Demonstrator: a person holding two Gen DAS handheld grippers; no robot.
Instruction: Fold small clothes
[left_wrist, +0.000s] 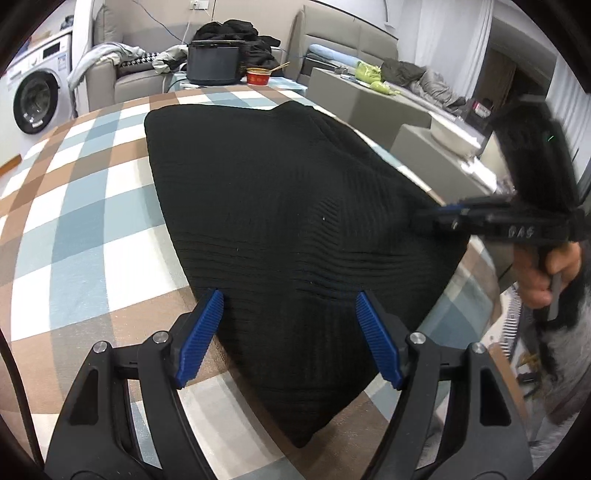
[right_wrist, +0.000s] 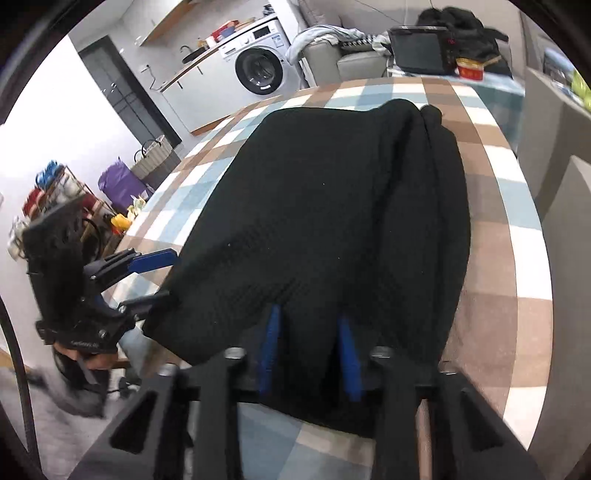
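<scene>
Black garment (left_wrist: 280, 206) (ribbed) w/ right gripper (right_wrist: 310, 321) clamping edge.

Spread flat on the worktop (left_wrist: 74, 206): a garment (left_wrist: 280, 206). At its near edge, the left gripper (left_wrist: 290, 299); at its right edge, the right gripper (right_wrist: 308, 321). Behind the garment, at the worktop's far end, a box (left_wrist: 212, 64) with a bowl (left_wrist: 258, 76) just right. Farther left, on the floor, a washing machine (left_wrist: 37, 92).
</scene>
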